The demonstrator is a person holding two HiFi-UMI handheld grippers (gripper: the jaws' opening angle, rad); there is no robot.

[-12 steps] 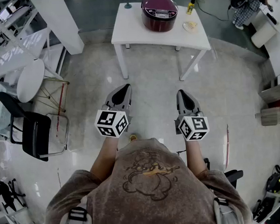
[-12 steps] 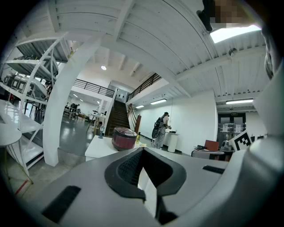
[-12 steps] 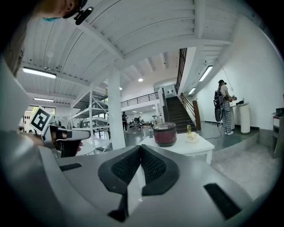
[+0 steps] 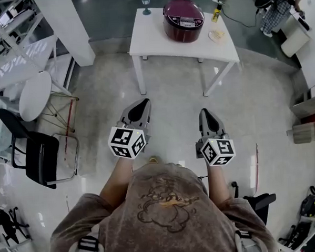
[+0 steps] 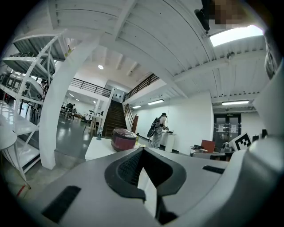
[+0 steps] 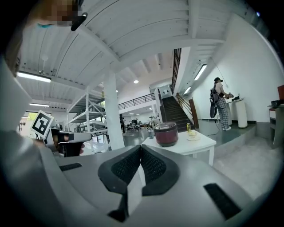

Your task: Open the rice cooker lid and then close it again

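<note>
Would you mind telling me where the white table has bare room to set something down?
The white table is bare on its left part, between the glass at the far corner, the rice cooker and the near edge. The right end is crowded: a yellow bottle and a small plate.

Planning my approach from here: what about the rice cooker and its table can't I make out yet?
Lid release on the rice cooker: too small in the head view, too far off in both gripper views.
The small things beside it on the table: too small to identify in any view.
Table legs in the left gripper view: hidden behind the left gripper's own body.
</note>
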